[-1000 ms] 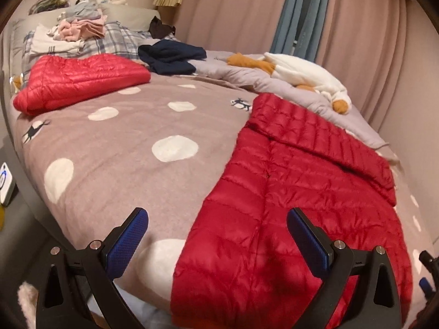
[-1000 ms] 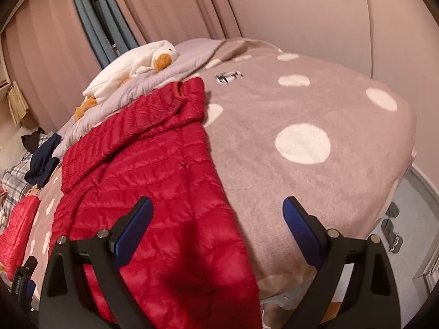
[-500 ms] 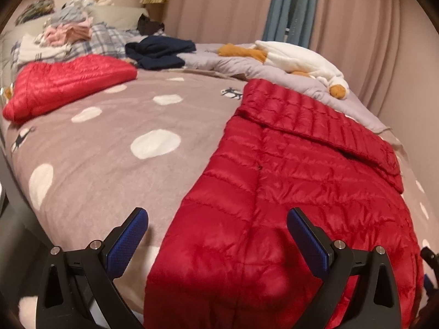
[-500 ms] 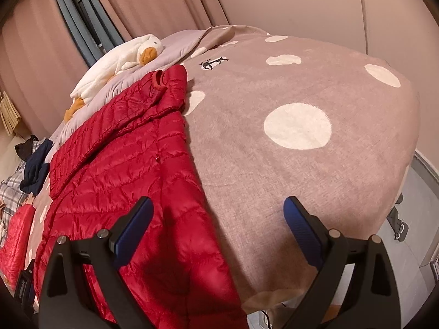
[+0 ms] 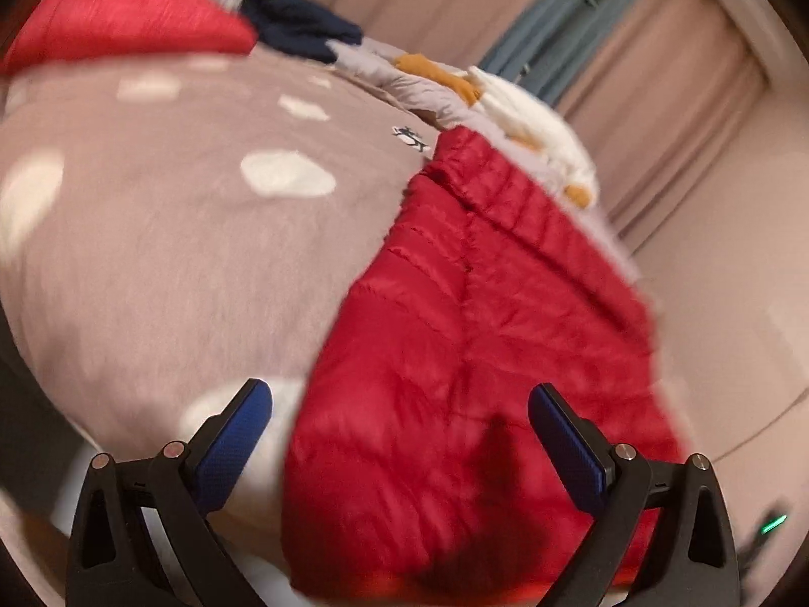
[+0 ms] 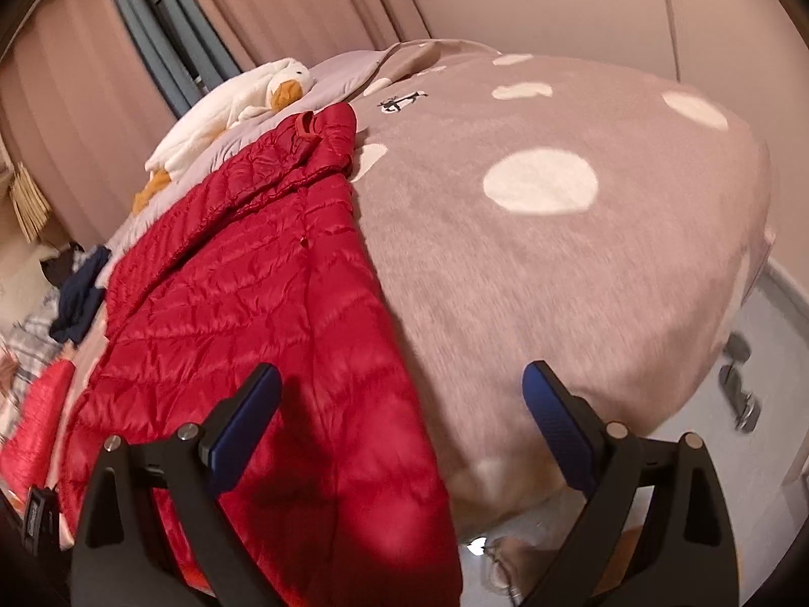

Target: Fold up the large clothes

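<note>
Two grippers, both spread wide, nothing between the blue pads. Left gripper (image 5: 399,407) poised over the near hem of the red down jacket (image 5: 485,354), left pad (image 5: 235,435) above the bedspread, right pad (image 5: 566,450) above red quilting; not touching the fabric as far as can be told. Right gripper (image 6: 402,404) at the jacket's right edge (image 6: 263,303), left pad (image 6: 248,420) over the red fabric, right pad (image 6: 551,420) over bare blanket.

Spread flat along the near part of the bed, hem hanging over the near edge, collar at the far end. Underneath, a taupe blanket with white dots (image 6: 556,263), a small penguin motif (image 6: 402,100) just beyond the collar. Further out, a white plush duck (image 6: 237,101) lying on a grey quilt (image 6: 344,68), just behind the jacket's far end. Far left, a dark navy garment (image 5: 303,30) bunched up, and beside it a second red jacket, folded (image 5: 126,20), blurred. Beyond all, pink curtains (image 6: 303,0) with a blue-grey curtain strip (image 6: 167,50) between them. Left view smeared throughout.
</note>
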Available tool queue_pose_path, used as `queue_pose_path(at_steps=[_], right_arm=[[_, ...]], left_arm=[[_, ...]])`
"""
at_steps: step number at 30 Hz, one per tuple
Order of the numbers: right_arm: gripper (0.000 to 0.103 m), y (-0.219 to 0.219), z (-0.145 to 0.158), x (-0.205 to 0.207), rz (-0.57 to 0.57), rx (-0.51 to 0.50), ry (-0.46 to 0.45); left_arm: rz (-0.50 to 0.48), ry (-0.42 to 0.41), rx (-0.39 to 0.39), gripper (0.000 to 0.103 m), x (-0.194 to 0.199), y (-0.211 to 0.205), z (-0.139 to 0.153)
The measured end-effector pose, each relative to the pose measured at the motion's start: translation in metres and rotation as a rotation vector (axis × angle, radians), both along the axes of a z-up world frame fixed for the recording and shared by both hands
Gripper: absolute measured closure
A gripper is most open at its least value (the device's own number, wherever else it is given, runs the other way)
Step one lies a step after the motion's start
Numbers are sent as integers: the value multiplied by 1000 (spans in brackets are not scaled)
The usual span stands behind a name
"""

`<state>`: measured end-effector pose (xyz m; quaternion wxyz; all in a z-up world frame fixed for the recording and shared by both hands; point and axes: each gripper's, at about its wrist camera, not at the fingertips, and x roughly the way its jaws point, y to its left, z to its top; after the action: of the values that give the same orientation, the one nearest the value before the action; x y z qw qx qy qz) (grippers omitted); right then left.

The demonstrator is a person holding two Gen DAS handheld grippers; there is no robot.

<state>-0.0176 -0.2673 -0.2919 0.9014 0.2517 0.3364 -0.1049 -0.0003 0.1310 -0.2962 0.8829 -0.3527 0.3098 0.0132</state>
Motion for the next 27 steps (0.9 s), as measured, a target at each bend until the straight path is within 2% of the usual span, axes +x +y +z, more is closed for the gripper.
queue_pose_path(at_steps=[2,3,4,6,8,9,10,11,12,13,14,17,20,22,24,27], right_arm=[[7,4,-2,-6,-3,29,-16],[7,10,-3,-8,3,29,-14],[8,15,-3,-8,14,32,-12],[12,31,-3,-9,52,47,-25],[22,44,-2,-8,74,48,-42],[37,48,-1,-7,72,38,-46],[58,52,-1,-6,58,26,-48],[70,51,-2,-6,56,31,-55],[81,50,-4,-5,63,54,-60],[86,46,-5,-3,62,86,-60],[88,41,-2,-3,48,113,-69],[89,33,19,-4,38,115,-114],[90,33,49,-7,45,55,-188],[90,34,68,-7,53,11,-217],[90,32,84,-6,61,13,-244],[90,28,106,-9,64,7,-284]], left_arm=[[-61,-37,-106,5,-3,2,-5],[-92,-37,-135,8,-2,0,-7],[-99,-30,-124,10,-2,-3,-6],[-112,-6,-105,39,0,-9,-6],[-106,10,-163,58,1,-9,-12],[-105,-2,-220,72,2,-5,-17],[-102,3,-270,81,3,-1,-23],[-86,18,-321,87,4,3,-29],[-79,15,-334,88,3,6,-30],[-70,13,-327,89,3,6,-27],[-56,19,-288,90,1,6,-21],[-35,15,-82,92,3,-9,10],[-15,-25,-16,92,-1,-18,34],[4,-65,56,92,-5,-23,54],[12,-92,106,92,-7,-28,74],[14,-149,131,92,-15,-29,101]])
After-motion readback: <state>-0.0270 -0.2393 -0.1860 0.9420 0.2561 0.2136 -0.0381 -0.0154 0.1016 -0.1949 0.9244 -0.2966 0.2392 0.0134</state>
